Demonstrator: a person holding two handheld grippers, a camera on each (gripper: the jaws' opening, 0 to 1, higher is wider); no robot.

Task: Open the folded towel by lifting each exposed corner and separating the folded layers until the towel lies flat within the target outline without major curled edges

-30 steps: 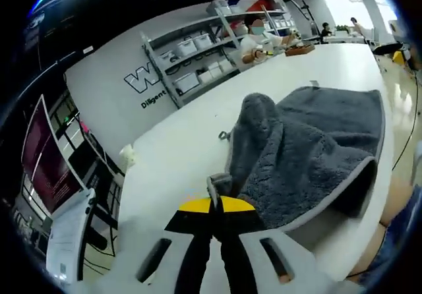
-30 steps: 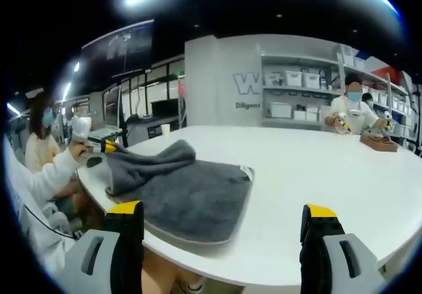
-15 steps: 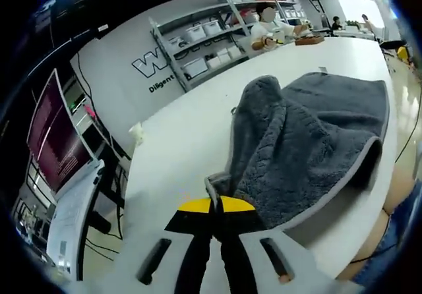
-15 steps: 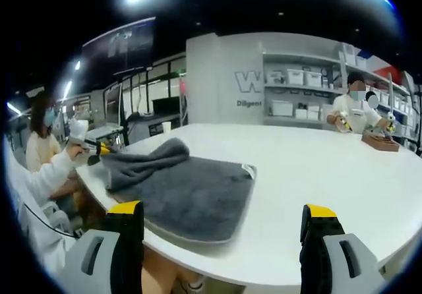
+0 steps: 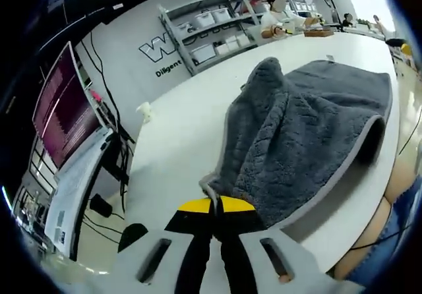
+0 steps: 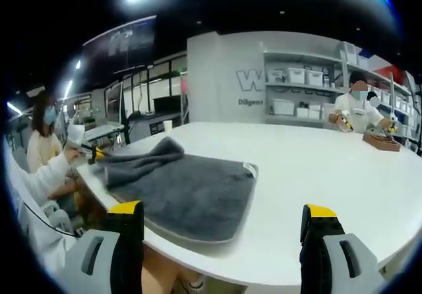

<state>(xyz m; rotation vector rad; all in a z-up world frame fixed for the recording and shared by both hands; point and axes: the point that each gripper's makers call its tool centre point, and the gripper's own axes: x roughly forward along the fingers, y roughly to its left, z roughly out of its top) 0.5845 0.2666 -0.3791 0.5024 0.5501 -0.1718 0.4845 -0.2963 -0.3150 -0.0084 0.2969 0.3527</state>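
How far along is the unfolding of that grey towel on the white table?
Partway. Done: the left gripper has shut on a pale-edged corner of the grey towel and drawn the top layer out past the white table edge. In hand: that layer stands in a raised ridge. Left: flattening it and the curled edge nearest the person. The right gripper is open, holding nothing. I can't make out a target outline.

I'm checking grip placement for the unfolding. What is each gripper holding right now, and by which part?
The left gripper is shut on the grey towel, pinching a pale-trimmed corner. The right gripper is open, holding nothing.
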